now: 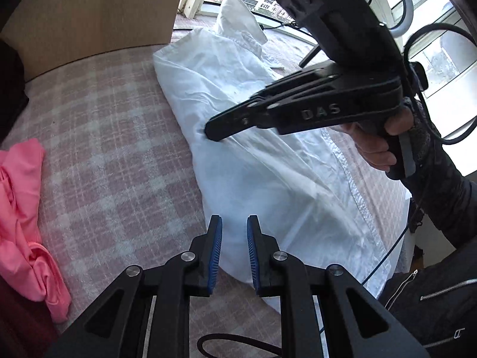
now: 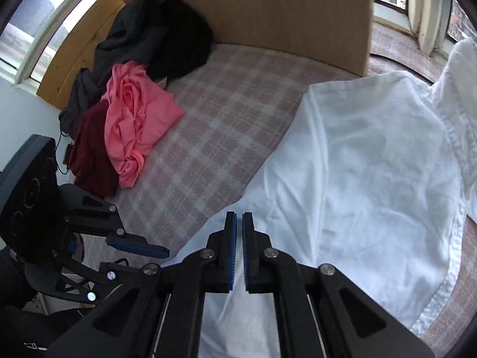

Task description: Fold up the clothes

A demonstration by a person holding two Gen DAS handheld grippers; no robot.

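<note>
- White garment lies lengthwise on the pink-checked bed cover, folded into a long band, collar end toward the window; also in the right wrist view, where it fills the right half.
- Left gripper: jaws a little apart, blue pads facing each other with a clear gap, nothing between them. It hovers over the near edge of the white garment.
- Right gripper: jaws almost together, only a thin slit between the pads, no cloth caught in them. In the left wrist view its tip sits at the garment's surface near a crease; contact cannot be told.
- A hand in a dark sleeve grasps the right gripper's handle.
- Pink garment lies crumpled at the far left of the bed, on top of a dark red garment; well apart from the white one.
- Dark clothes are heaped against the wooden headboard.
- Left gripper's fingers show at the left edge of the right wrist view, beside the garment's edge.
</note>
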